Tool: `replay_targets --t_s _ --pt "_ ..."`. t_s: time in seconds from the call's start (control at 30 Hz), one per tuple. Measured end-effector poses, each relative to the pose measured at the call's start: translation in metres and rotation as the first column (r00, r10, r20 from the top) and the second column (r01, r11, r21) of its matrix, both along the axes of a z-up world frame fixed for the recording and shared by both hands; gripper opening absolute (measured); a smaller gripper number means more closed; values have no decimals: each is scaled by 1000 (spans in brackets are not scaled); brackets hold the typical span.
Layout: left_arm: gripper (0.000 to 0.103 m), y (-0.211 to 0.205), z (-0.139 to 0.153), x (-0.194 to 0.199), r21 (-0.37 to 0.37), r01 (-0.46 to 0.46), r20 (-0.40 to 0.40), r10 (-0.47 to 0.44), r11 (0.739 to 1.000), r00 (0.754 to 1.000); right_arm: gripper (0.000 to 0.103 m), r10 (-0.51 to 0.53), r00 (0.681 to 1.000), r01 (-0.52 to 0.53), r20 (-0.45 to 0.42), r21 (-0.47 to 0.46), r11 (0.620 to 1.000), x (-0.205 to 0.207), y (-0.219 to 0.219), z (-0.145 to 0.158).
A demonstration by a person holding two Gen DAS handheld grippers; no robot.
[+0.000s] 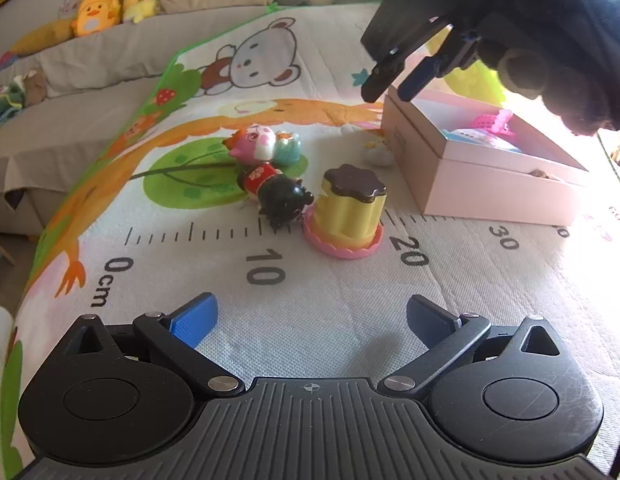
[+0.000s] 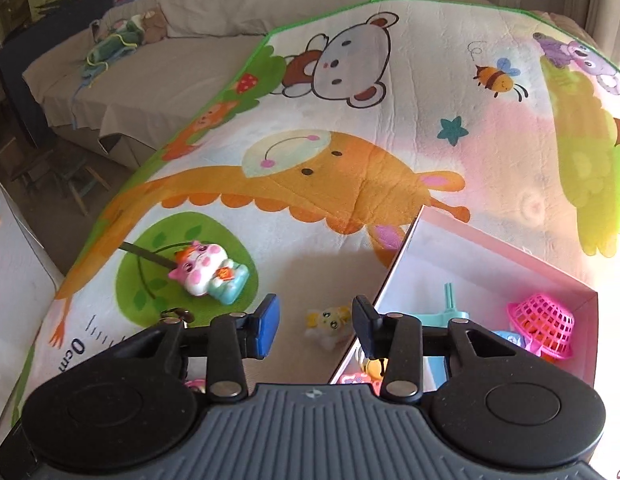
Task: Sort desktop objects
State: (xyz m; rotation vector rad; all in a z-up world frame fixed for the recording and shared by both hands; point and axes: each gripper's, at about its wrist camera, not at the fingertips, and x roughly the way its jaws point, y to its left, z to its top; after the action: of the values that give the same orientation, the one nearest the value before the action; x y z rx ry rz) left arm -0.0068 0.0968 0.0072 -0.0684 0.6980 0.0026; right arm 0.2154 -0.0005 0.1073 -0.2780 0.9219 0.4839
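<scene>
On the play mat lie a yellow pudding toy [image 1: 347, 216] on a pink saucer, a black-haired figurine in red [image 1: 276, 194], a pink cat figurine [image 1: 262, 144] [image 2: 206, 276] and a small yellow-white plush [image 1: 377, 154] [image 2: 329, 322]. A pink box [image 1: 489, 176] [image 2: 489, 248] stands at the right and holds a pink basket [image 2: 545, 326] and other toys. My left gripper [image 1: 311, 320] hovers open over bare mat, short of the pudding. My right gripper [image 1: 389, 92] [image 2: 315, 322] hangs in the air above the box's near corner, jaws narrowly apart and empty; the plush lies on the mat below the gap.
A black-gloved hand [image 1: 549, 40] carries the right gripper. The mat [image 1: 270, 340] has a printed ruler and ends at a green border on the left. Behind it a beige sofa [image 2: 170, 92] holds plush toys [image 1: 98, 12] and cushions.
</scene>
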Motion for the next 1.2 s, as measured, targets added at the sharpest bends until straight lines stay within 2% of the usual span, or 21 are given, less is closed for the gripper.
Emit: replay_targets --t_s 0.03,0.1,0.17,0.33,0.47,0.57,0.73,1.2 --pt "103 0 0 0 -3 0 0 0 1000 1000 28 0 1000 0 3 -51 999 6 10 -7" --pt "103 1 0 1 -6 0 1 0 1000 1000 24 23 1000 -22 3 -140 990 13 27 -23" --pt "103 1 0 1 -3 0 0 0 1000 1000 23 36 999 -27 34 -229 973 16 40 -38" --pt "103 1 0 1 -8 -1 1 1 1000 1000 23 -1 999 15 40 -345 938 34 56 -62" --pt "103 1 0 1 -9 -1 1 1 1000 1000 20 -2 999 24 53 -417 909 37 65 -70" --pt "103 1 0 1 -13 -1 3 1 1000 1000 20 -8 999 24 40 -430 903 33 69 -71" --pt "103 3 1 0 -28 -1 7 1 1000 1000 20 -1 1000 -4 -13 -404 915 19 66 -69" --pt "103 3 1 0 -32 -1 8 2 999 1000 20 167 979 -192 -118 -259 947 -81 33 -49"
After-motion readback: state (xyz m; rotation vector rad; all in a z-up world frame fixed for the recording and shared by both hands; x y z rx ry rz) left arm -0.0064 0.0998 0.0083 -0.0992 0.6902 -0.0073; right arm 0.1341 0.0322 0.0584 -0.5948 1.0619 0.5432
